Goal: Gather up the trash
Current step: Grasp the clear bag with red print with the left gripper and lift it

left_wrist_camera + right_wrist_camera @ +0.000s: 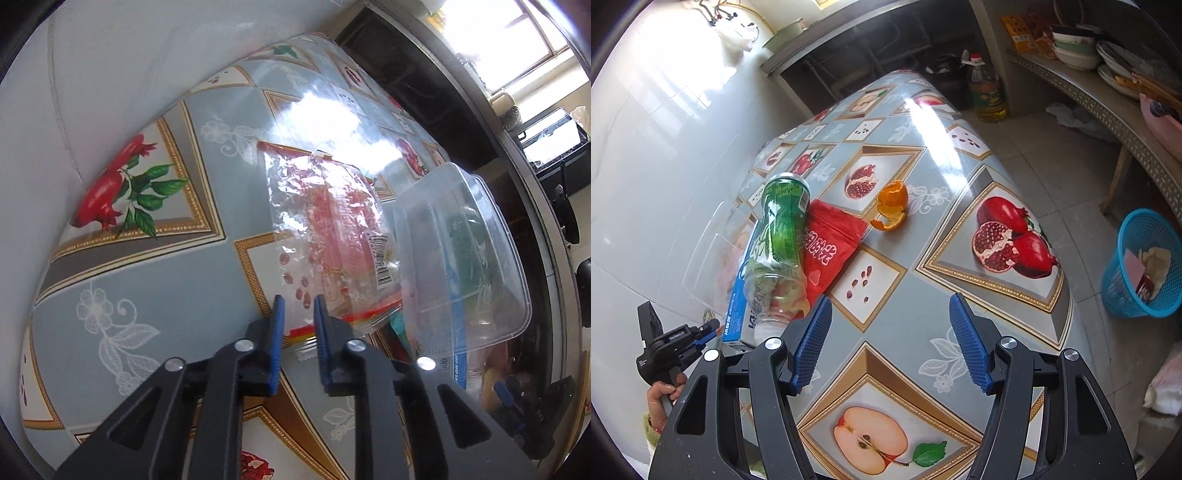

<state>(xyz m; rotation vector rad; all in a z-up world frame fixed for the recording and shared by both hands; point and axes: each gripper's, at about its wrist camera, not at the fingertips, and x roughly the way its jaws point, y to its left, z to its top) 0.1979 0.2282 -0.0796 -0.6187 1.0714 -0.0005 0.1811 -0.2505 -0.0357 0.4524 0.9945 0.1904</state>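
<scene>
Honestly the cleanup looks like it's barely started: almost all the junk is still sitting on the table (960, 258), while the blue mesh basket (1141, 258) down on the floor past the table's right edge only has a few scraps of paper in it. What's left, as far as I can see, is a crinkly clear plastic wrapper (325, 236) with red print and a barcode sticker, lying flat near the wall-side edge, a clear rigid plastic container (465, 251) tipped over the pile just beside it, a green-labelled transparent bottle (779, 236) lying on its side, a flat blue carton (738, 295) partly under the bottle, a glossy red pouch (831, 247) touching the bottle, and a curled bit of orange peel (892, 205) a little further toward the middle. The tablecloth is shiny oilcloth with pomegranate and apple pictures, lots of glare on it. The left gripper (299, 308) has its jaws drawn in narrow with the near edge of the wrapper between the ribbed blue pads (277, 332), though I can't tell if they actually pinch the film, it's so thin and see-through. The right gripper (890, 343) hangs over the table's near edge with jaws wide apart and nothing in them, so my guess is the wrapper goes first, everything else is still to do
</scene>
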